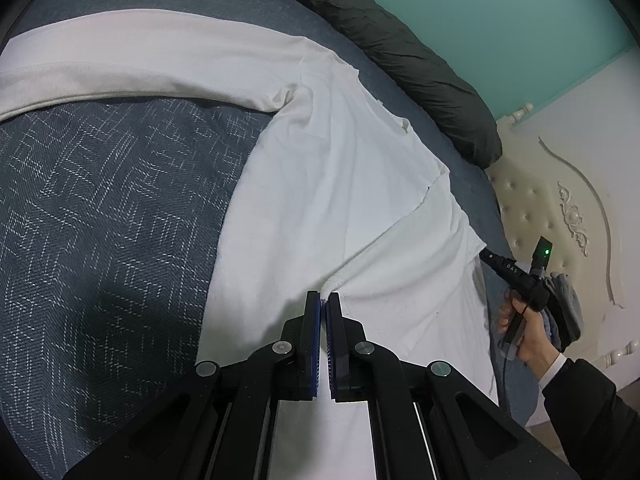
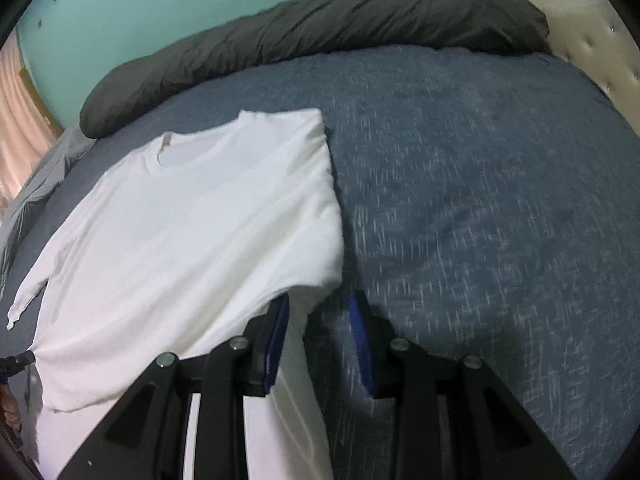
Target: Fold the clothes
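Your left gripper (image 1: 323, 300) is pinched tight on a little fold of the white long-sleeve shirt (image 1: 320, 200). The two blue pads are pressed together with the cloth caught at their tips. A crease runs from that pinch up and to the right across the shirt.

The shirt lies flat on the dark blue bedspread (image 1: 100, 220). In your left camera one long sleeve (image 1: 140, 64) stretches away to the left across the bed. In your right camera you can see the round neck hole (image 2: 180, 152) near the far side, and the right side of the shirt is already folded in, so it makes a straight edge.

Your right gripper (image 2: 320, 320) is open, with its pads apart. Its left pad sits just at the corner of the folded shirt edge, and the right pad is over the bare bedspread. The cloth looks like it is touching the left pad, but this picture is a bit blurry, so you cannot be sure. Nothing is squeezed between the pads.

In your left camera you can see your right hand (image 1: 528, 332) gripping the black handle, at the right edge of the shirt.

A dark grey quilt (image 2: 320, 28) is bunched up along the far side of the bed, against the green wall (image 2: 160, 4). A cream headboard (image 1: 560, 200) stands at the end.
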Available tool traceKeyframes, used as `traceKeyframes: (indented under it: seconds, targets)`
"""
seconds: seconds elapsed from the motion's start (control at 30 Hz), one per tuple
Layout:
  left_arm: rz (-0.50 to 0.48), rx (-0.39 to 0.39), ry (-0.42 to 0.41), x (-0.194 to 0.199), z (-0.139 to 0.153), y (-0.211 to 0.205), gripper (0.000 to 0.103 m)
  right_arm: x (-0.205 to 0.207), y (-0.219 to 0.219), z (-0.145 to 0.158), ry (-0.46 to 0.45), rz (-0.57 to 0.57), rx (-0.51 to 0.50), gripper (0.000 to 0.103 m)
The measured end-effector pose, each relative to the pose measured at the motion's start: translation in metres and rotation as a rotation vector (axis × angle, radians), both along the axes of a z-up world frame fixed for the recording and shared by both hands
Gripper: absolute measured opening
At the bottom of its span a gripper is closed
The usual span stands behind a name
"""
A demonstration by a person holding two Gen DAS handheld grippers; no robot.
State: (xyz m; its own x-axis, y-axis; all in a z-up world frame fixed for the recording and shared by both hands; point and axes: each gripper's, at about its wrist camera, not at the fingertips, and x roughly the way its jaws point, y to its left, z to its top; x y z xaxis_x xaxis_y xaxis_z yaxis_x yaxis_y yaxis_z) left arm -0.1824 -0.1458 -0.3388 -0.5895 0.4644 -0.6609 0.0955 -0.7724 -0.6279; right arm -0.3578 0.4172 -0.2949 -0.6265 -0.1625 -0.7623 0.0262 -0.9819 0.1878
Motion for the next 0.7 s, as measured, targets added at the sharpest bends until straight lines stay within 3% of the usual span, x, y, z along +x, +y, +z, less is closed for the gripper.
traceKeyframes:
  seconds: [0.07, 0.33, 0.4, 0.47, 0.7]
  targets:
    - [-0.001, -0.003, -0.001, 0.0, 0.0, 0.0, 0.003, -0.003, -0.001, 0.004, 0.017, -0.003, 0.013, 0.031]
    - [-0.002, -0.006, -0.001, -0.001, 0.0, 0.001, 0.003, -0.021, 0.004, -0.015, -0.062, -0.072, 0.022, 0.03]
    - [-0.002, -0.008, -0.003, -0.001, -0.001, 0.002, 0.003, -0.021, 0.005, -0.017, -0.063, -0.072, 0.013, 0.013]
    - [-0.004, -0.008, -0.003, -0.002, -0.001, 0.002, 0.003, -0.02, 0.007, -0.012, -0.045, -0.092, 0.024, 0.005]
    - [-0.02, -0.01, -0.004, -0.003, -0.002, 0.008, 0.003, -0.022, 0.016, 0.008, -0.025, -0.114, 0.138, 0.003]
